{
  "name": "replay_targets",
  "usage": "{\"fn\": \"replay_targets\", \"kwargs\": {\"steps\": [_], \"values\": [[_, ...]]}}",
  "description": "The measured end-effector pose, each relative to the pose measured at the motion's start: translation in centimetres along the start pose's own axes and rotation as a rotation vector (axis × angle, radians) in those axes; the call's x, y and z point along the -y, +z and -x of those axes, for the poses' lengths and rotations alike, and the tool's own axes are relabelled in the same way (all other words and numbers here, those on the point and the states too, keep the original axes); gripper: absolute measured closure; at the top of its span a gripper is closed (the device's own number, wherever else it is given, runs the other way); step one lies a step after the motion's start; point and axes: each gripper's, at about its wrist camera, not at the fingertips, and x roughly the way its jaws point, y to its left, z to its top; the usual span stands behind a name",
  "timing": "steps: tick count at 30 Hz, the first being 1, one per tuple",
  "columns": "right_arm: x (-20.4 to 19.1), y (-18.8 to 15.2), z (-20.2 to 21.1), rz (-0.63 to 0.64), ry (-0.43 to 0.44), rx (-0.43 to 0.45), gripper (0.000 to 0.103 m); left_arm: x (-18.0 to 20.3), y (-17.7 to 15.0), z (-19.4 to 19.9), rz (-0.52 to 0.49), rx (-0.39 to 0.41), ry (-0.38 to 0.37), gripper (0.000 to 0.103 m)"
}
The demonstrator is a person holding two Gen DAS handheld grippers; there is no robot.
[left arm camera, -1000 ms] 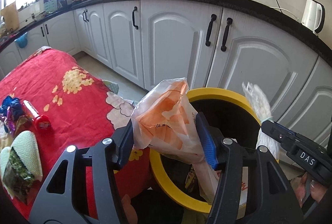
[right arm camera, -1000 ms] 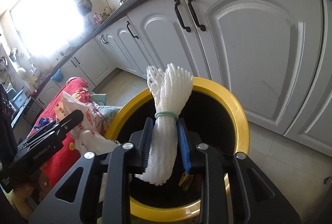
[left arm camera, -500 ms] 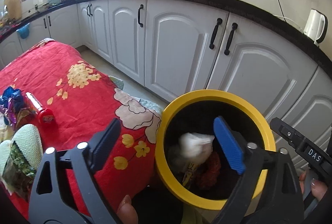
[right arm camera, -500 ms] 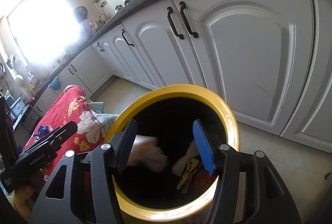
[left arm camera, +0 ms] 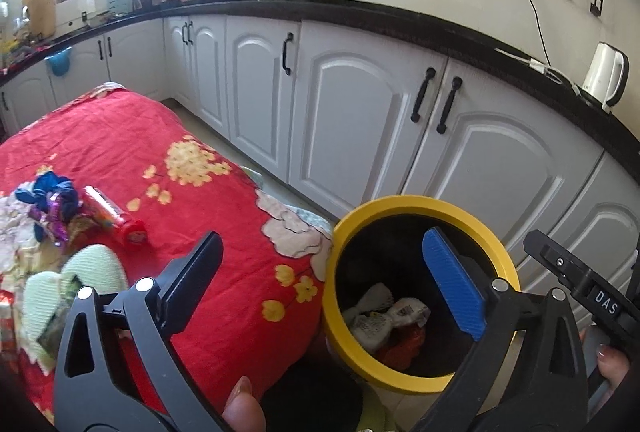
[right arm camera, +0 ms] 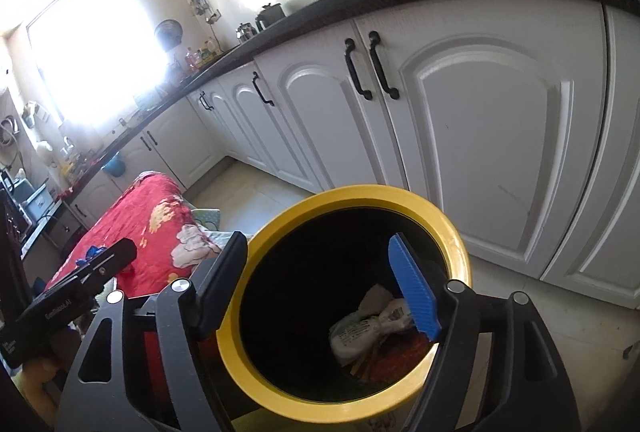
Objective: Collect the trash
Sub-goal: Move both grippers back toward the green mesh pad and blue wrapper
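A yellow-rimmed black trash bin (left arm camera: 400, 202) stands on the floor beside the red floral table (left arm camera: 140, 136); it also shows in the right wrist view (right arm camera: 360, 192). Dropped trash lies inside it: white wrappers (left arm camera: 384, 316) and red scraps, also seen in the right wrist view (right arm camera: 368, 328). My left gripper (left arm camera: 320, 280) is open and empty over the table edge and bin rim. My right gripper (right arm camera: 320, 284) is open and empty above the bin. More trash sits on the table: a red tube (left arm camera: 116, 216), crumpled blue-purple wrappers (left arm camera: 52, 200) and a pale green foam net (left arm camera: 80, 280).
White cabinets (left arm camera: 360, 112) with black handles under a black counter run behind the bin. A white kettle (left arm camera: 606, 74) stands on the counter at right. Tiled floor (right arm camera: 248, 188) lies between the table and cabinets. The other gripper shows at each view's edge.
Both grippers opened and dropped their loads into the bin: the left let go of an orange-white plastic bag, the right of a white foam net. Both then pulled back slightly.
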Motion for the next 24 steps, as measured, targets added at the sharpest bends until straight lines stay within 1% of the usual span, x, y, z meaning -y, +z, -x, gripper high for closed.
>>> {"fn": "replay_targets", "kwargs": {"steps": [9, 17, 24], "values": [[-3.0, 0.1, 0.4, 0.052, 0.034, 0.009, 0.025, -3.1, 0.9, 3.0, 0.052, 0.058, 0.043, 0.011], [-6.3, -0.2, 1.1, 0.105, 0.077, 0.012, 0.02, -5.5, 1.2, 5.1, 0.076, 0.089, 0.074, 0.011], [-9.2, -0.6, 1.5, 0.156, 0.118, 0.007, 0.019, -7.6, 1.5, 6.9, 0.092, 0.124, 0.111, 0.011]]}}
